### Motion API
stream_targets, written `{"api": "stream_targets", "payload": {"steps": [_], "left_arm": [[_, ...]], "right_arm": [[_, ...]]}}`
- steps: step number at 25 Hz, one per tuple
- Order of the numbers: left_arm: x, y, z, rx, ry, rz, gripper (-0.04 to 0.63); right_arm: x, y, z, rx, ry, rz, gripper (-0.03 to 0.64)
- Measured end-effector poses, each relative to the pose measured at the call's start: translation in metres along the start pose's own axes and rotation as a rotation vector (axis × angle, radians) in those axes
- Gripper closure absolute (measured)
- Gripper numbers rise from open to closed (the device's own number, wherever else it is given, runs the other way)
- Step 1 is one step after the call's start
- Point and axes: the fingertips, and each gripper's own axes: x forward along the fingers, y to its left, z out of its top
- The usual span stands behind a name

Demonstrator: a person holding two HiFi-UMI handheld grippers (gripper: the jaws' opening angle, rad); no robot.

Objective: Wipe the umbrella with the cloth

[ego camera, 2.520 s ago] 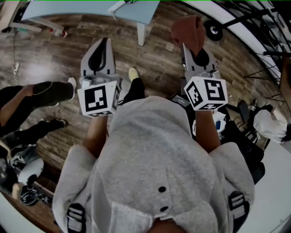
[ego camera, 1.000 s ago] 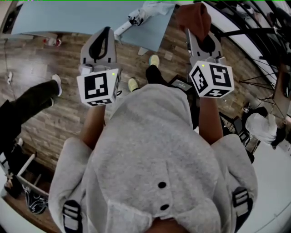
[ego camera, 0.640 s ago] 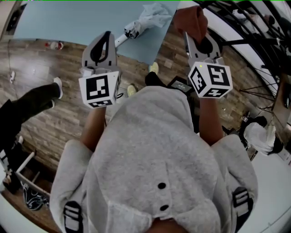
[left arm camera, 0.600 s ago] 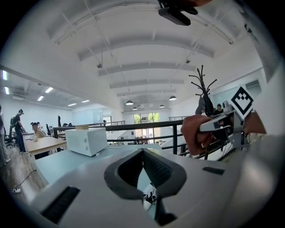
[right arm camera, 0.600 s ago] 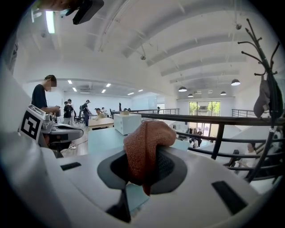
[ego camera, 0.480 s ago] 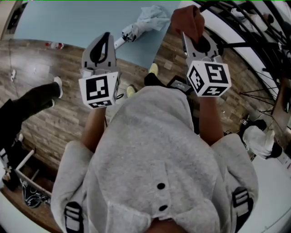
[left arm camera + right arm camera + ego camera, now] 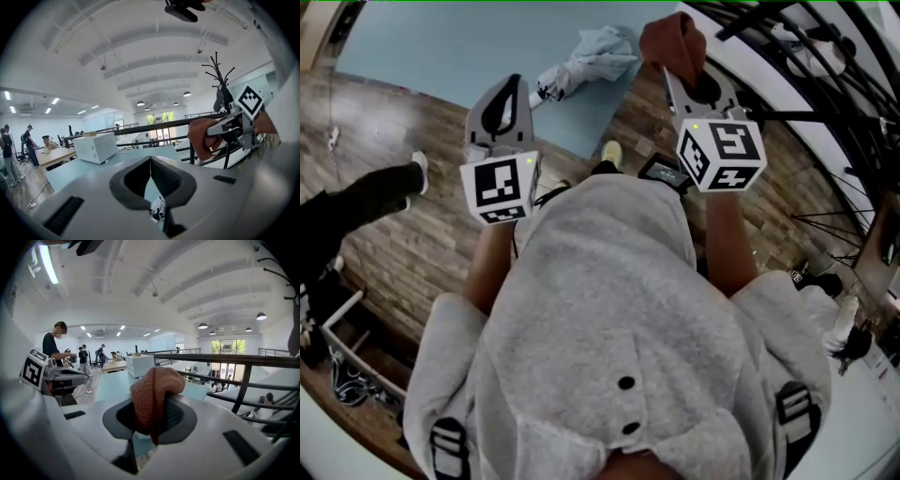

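Cloth (image 7: 151, 390) hangs clamped in the right tool (image 7: 149, 425).

umbrella (image 7: 581, 66) on table (image 7: 441, 42) edge | L gripper (image 7: 512, 86) left of it | cloth (image 7: 670, 42) in R gripper (image 7: 680, 80), right of it

Open-plan office hall: arched white ceiling (image 7: 154, 47) with pendant lamps (image 7: 140, 103), rows of desks (image 7: 55, 155), people (image 7: 29, 143) standing nearby, black railing (image 7: 234, 360), wood-plank floor (image 7: 403, 253).
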Motion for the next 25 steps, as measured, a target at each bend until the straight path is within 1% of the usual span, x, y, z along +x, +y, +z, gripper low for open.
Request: {"api": "stream_targets", "payload": {"steps": [6, 9, 13, 15, 20, 21, 23, 25], "left_arm": [[0.01, -0.007, -0.009, 0.062, 0.04, 0.034, 0.578], [0.01, -0.005, -0.021, 0.083, 0.074, 0.027, 0.578], [0.02, -0.007, -0.057, 0.127, 0.16, -0.025, 0.577], [0.03, -0.01, -0.08, 0.14, 0.217, -0.055, 0.575], [0.05, -0.008, -0.143, 0.128, 0.368, -0.145, 0.568], [0.053, -0.005, -0.155, 0.121, 0.397, -0.159, 0.554], [0.057, -0.002, -0.177, 0.109, 0.459, -0.186, 0.466], [0.064, 0.001, -0.194, 0.11, 0.507, -0.215, 0.449]], "right_arm": [[0.018, -0.016, -0.004, -0.011, 0.021, 0.056, 0.541], [0.025, -0.017, -0.003, -0.019, 0.031, 0.068, 0.541], [0.038, -0.016, -0.006, -0.042, 0.049, 0.105, 0.541], [0.046, -0.019, -0.009, -0.055, 0.062, 0.116, 0.541], [0.071, -0.02, -0.013, -0.092, 0.103, 0.124, 0.541], [0.076, -0.02, -0.013, -0.099, 0.111, 0.126, 0.541], [0.085, -0.019, -0.017, -0.107, 0.132, 0.128, 0.541], [0.095, -0.022, -0.018, -0.114, 0.148, 0.126, 0.541]]}}
